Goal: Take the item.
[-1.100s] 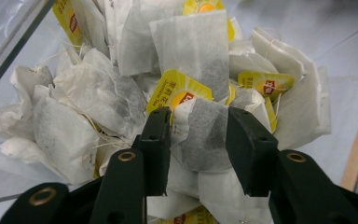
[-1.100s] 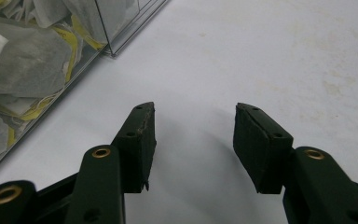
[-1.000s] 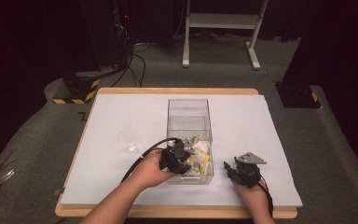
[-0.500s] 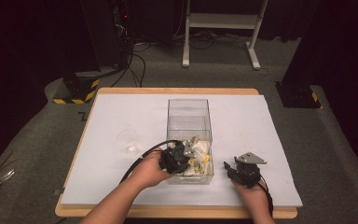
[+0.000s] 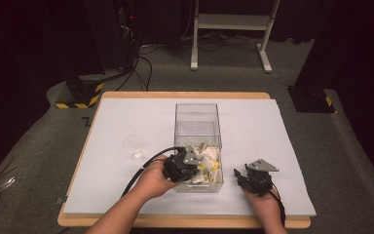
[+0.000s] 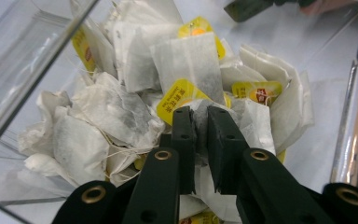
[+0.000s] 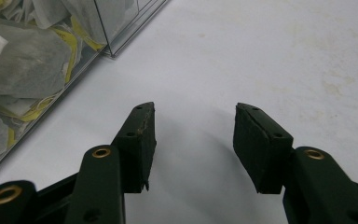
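Observation:
A clear plastic box point(image 5: 197, 127) stands mid-table, its near end heaped with white tea bags point(image 5: 207, 163) with yellow tags. My left gripper point(image 5: 187, 170) reaches into that end from the left. In the left gripper view its jaws point(image 6: 201, 112) are shut on the paper of one tea bag point(image 6: 201, 122) at the top of the heap point(image 6: 116, 107). My right gripper point(image 5: 238, 174) rests low over the white sheet just right of the box. Its jaws point(image 7: 193, 116) stand open with nothing but bare sheet between them, and the box wall point(image 7: 37, 70) is to their left.
A small clear plastic cup point(image 5: 134, 146) sits on the white sheet point(image 5: 272, 131) left of the box. The far half of the box holds nothing. Cables trail from both grippers toward the table's near edge point(image 5: 185, 223).

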